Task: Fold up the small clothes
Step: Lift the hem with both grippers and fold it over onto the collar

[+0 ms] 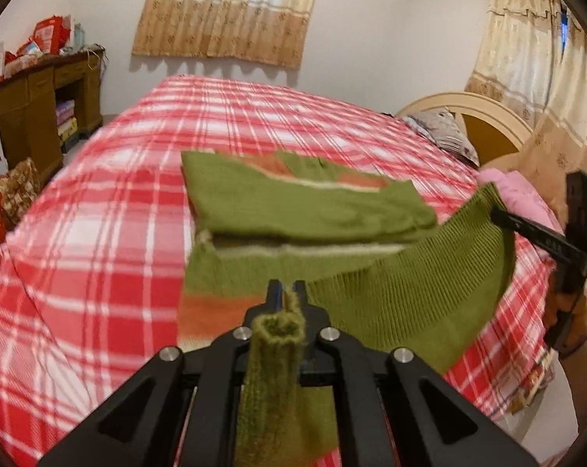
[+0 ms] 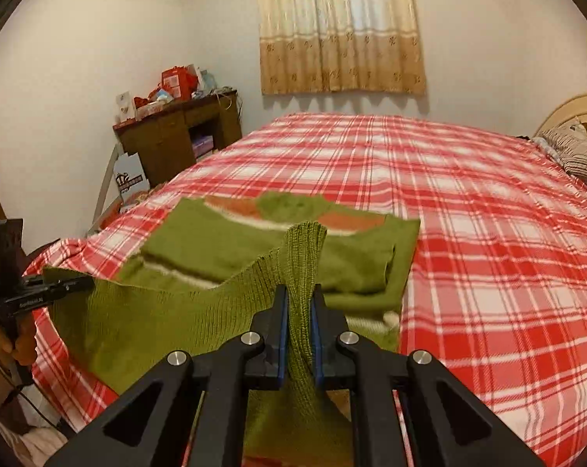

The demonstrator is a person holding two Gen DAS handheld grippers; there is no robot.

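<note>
Sweater point(image 2: 223, 257) | on plaid bed point(image 2: 487, 233), near edge, sleeves folded in | left gripper point(image 1: 286, 288) and right gripper point(image 2: 300, 303) each clamped on ribbed hem, raised off bed | likely soft, light, stretchy knit; sags between grips | hold hem corners.

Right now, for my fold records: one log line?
step: lifting hem | left tongs: shut on sweater | right tongs: shut on sweater | surface: bed
</note>
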